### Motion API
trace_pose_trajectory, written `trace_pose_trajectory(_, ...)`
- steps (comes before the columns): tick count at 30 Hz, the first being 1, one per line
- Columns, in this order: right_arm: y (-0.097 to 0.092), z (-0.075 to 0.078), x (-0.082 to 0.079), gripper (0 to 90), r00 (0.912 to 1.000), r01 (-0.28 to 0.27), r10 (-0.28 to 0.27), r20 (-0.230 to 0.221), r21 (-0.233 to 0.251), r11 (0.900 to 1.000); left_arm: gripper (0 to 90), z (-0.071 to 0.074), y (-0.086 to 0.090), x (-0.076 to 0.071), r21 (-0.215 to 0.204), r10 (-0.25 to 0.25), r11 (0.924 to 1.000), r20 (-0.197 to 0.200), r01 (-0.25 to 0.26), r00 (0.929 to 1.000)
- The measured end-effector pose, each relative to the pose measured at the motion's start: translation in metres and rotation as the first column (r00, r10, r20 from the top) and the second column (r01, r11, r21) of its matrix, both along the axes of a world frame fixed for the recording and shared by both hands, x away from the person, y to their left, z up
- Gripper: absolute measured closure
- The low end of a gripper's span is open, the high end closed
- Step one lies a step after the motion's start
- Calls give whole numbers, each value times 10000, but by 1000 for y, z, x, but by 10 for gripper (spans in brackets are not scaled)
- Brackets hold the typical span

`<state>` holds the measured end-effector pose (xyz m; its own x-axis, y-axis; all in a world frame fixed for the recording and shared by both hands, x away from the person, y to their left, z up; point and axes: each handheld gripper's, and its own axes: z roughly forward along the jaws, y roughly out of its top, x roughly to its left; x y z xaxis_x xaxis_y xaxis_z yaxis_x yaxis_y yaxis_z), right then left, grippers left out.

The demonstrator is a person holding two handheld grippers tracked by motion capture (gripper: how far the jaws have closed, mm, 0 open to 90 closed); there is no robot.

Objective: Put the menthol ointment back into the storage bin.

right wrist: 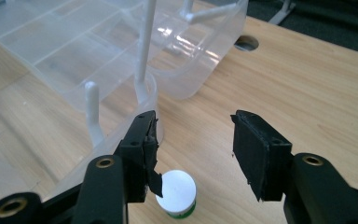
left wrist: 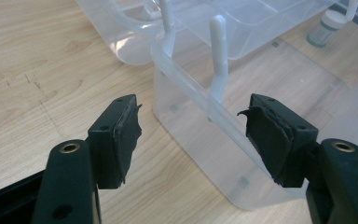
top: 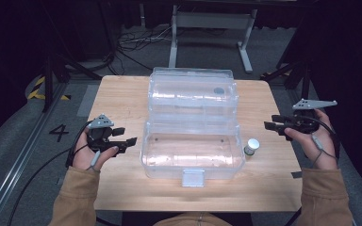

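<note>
Clear plastic storage box with see-through lid, on light wood-grain table. Small bottle: white cap, green band. Black grippers; tan sleeves.

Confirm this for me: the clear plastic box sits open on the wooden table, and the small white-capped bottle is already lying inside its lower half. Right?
Not quite. The clear plastic box is open on the wooden table, but the small white-capped bottle stands upright on the table outside the box, by its right end. The high view shows this; the right gripper view has it below the open right tool.
</note>
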<state>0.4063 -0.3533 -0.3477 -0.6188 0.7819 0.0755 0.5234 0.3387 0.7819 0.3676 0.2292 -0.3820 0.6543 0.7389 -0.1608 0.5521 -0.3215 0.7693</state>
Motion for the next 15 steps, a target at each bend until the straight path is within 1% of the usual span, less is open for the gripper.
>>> trace_pose_trajectory(2,1,-1,0,511,9999,-4,0,-145,-269,9996,352,0,0,0,32,-22,10000,-7,22,10000)
trace_pose_trajectory(4,3,-1,0,512,9996,-179,168,-225,-507,9986,351,0,1,-1,62,2,10000,-28,-2,10000)
trace_pose_trajectory(8,8,-3,2,522,9983,-463,434,-386,-774,9959,351,0,1,-1,295,-142,9995,-53,144,9999)
trace_pose_trajectory(11,10,-6,3,522,9960,-605,541,-706,-905,9941,369,0,0,-2,476,-210,9986,-191,219,9996)
trace_pose_trajectory(12,11,-8,4,522,9948,-691,608,-812,-1038,9922,375,0,0,-2,523,-241,9983,-218,252,9995)
trace_pose_trajectory(13,12,-9,5,519,9941,-725,627,-888,-1108,9912,385,0,0,-2,555,-257,9981,-325,275,9991)
trace_pose_trajectory(14,13,-10,5,516,9922,-705,575,-1108,-1169,9906,393,0,0,-2,589,-272,9978,-371,294,9989)
trace_pose_trajectory(15,13,-11,6,515,9910,-709,562,-1213,-1204,9902,395,0,0,-2,691,-367,9968,-431,396,9984)
